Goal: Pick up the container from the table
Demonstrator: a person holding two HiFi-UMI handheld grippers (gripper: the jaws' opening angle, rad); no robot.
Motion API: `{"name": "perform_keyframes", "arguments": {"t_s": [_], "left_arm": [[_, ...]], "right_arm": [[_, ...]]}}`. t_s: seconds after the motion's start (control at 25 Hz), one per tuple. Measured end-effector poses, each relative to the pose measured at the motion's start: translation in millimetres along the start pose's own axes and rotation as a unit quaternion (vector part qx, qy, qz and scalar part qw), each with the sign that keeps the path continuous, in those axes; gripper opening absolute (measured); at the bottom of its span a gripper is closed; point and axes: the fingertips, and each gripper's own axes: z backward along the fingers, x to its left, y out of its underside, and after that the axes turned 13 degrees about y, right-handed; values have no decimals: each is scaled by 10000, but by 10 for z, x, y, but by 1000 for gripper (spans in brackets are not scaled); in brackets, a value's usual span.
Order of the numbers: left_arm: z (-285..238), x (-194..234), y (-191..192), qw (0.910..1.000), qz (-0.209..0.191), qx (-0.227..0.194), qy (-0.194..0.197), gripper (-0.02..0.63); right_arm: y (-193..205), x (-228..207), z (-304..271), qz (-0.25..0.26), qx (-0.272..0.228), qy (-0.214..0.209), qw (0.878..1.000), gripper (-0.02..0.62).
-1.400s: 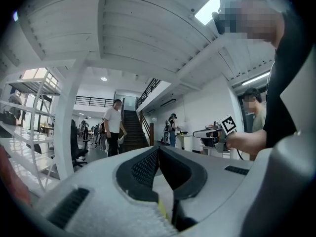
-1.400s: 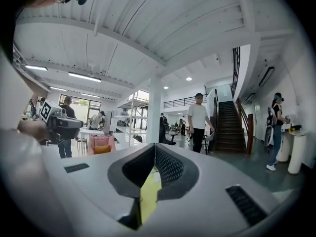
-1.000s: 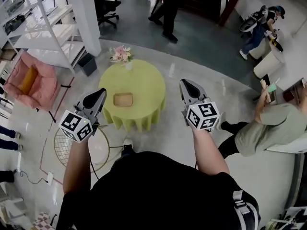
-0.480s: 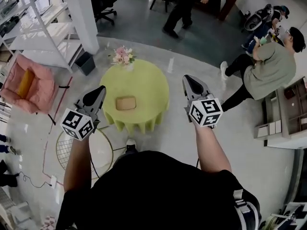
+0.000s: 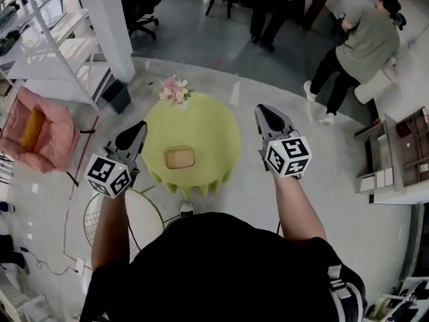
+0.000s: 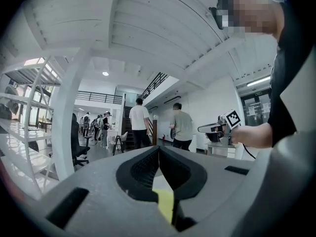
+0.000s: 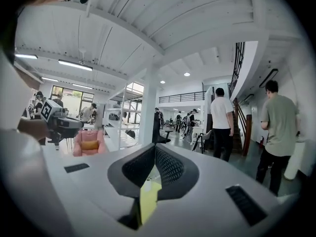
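Note:
A shallow tan container (image 5: pixel 179 157) lies on a round table under a green cloth (image 5: pixel 204 123), towards its near edge. A pink flower bunch (image 5: pixel 174 89) stands at the table's far rim. My left gripper (image 5: pixel 139 127) hangs in the air left of the table, my right gripper (image 5: pixel 263 110) to its right, both well short of the container. In the left gripper view the left gripper (image 6: pixel 159 148) has its jaws meeting at the tips, with nothing between them. The right gripper (image 7: pixel 155 146) looks the same in its own view. A strip of green cloth shows below each pair of jaws.
A pink armchair (image 5: pixel 32 129), white shelving (image 5: pixel 47 49), a white column (image 5: pixel 107 25) and a dark bin (image 5: pixel 119 94) stand to the left. A round wire side table (image 5: pixel 134 213) is by my left leg. People stand at the back; a low shelf unit (image 5: pixel 395 159) is on the right.
The table and container have drawn nearer and lower in the head view. The person in the green shirt has risen and walked to the far right. Both grippers stay shut.

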Motion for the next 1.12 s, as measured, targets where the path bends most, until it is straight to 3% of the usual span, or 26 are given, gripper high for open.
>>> {"name": "perform_keyframes", "arguments": {"t_s": [0.64,1.12], "left_arm": [[-79,919,27,9997,176,-79,125,15],[2,1240,24,9998,162,-82,76,15]], "right_arm": [[-222,222,-736,-23,44,204,9998,11],[-283,370,-1042,-87,-27,227,9997,11]]}}
